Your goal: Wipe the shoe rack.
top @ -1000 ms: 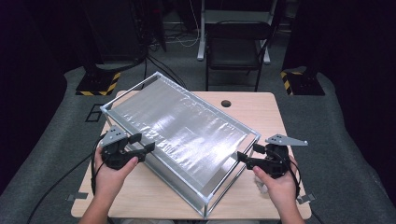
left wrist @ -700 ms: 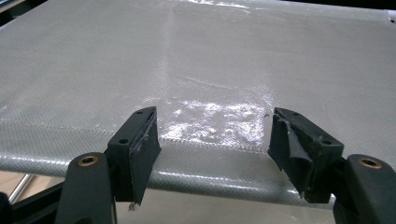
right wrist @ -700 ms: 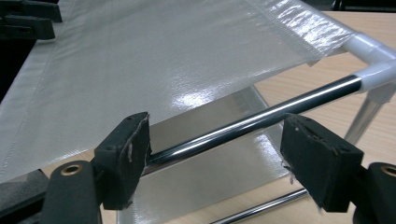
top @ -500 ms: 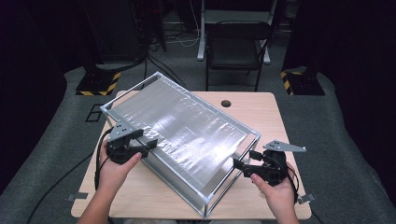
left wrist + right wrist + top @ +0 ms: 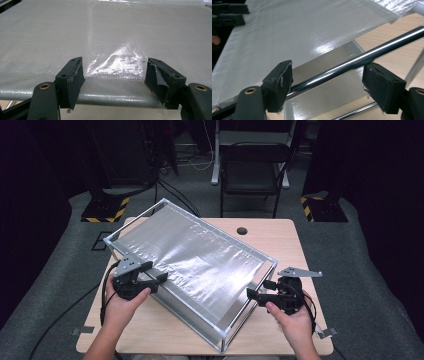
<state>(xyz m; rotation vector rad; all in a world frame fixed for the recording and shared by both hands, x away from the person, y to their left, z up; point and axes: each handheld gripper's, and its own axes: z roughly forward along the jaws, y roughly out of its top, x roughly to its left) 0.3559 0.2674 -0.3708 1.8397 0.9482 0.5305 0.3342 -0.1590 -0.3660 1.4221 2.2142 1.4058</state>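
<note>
Silver woven cover (image 5: pixel 195 262) draped over chrome tube frame (image 5: pixel 248 312), table centre | left gripper (image 5: pixel 159 279) at 9 o'clock just released, nothing pinched | right gripper (image 5: pixel 254 293) at 4 o'clock released | smoothing seemingly finished; right overhang untucked

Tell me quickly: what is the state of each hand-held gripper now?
Left hand-held gripper: open, just opened; silver sheet edge between jaws, ungripped.
Right hand-held gripper: open around metal rod.
</note>
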